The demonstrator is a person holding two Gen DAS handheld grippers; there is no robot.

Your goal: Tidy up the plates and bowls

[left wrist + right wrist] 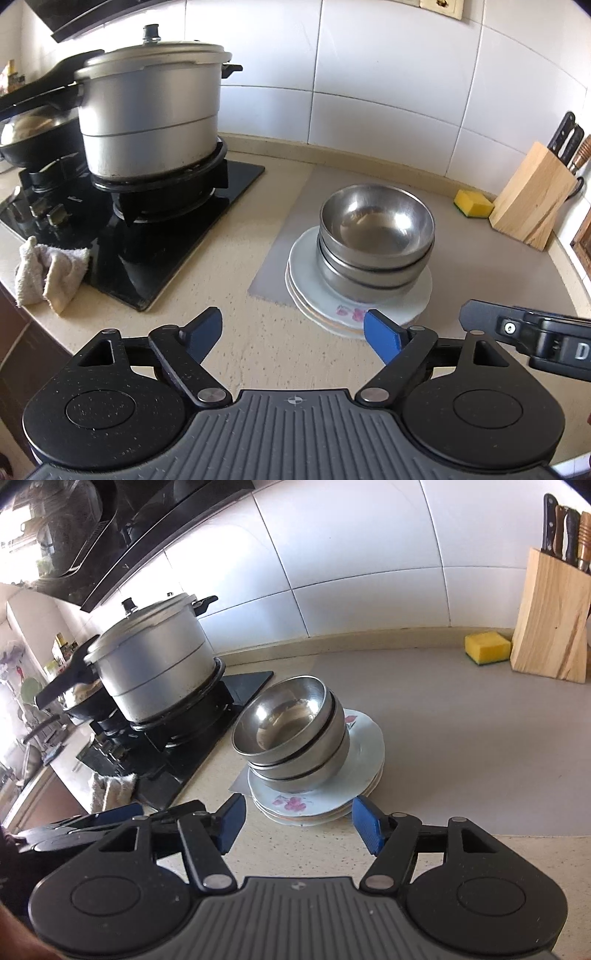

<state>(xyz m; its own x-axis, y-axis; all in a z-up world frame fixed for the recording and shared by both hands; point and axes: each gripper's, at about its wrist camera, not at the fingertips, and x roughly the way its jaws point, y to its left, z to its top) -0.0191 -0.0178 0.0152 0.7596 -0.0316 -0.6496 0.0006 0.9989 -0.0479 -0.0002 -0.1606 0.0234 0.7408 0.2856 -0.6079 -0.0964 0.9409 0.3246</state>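
Sitting on a grey mat (pixel 280 236) on the speckled desk (pixel 236 332), a nest of steel bowls (pixel 376 236) rested on a short pile of white plates (pixel 417 299), the top plate showing a pink flower print at its near edge. Both tools hovered just on the near side of that pile. In the left wrist view, the left gripper (pixel 293 334) had its blue fingers (pixel 205 334) spread wide with nothing between them; its right finger tip overlapped the near rim of the plates in the picture, though whether it touched them could not be told. The right gripper (pixel 298 821) likewise had its fingers (pixel 365 825) spread and empty, framing the near edge of the plate pile in its own view, without pressing on it. Part of the right gripper showed at the right edge of the left view, and the left gripper lay low at the left of the right view. To the left of the stack stood a black gas hob (pixel 155 236) carrying a lidded metal pot (pixel 151 110), with a crumpled white cloth (pixel 48 273) at the hob's near left corner. At the far right, against the white tiled wall (pixel 388 74), were a yellow sponge (pixel 472 203) and a wooden knife block (pixel 532 203).
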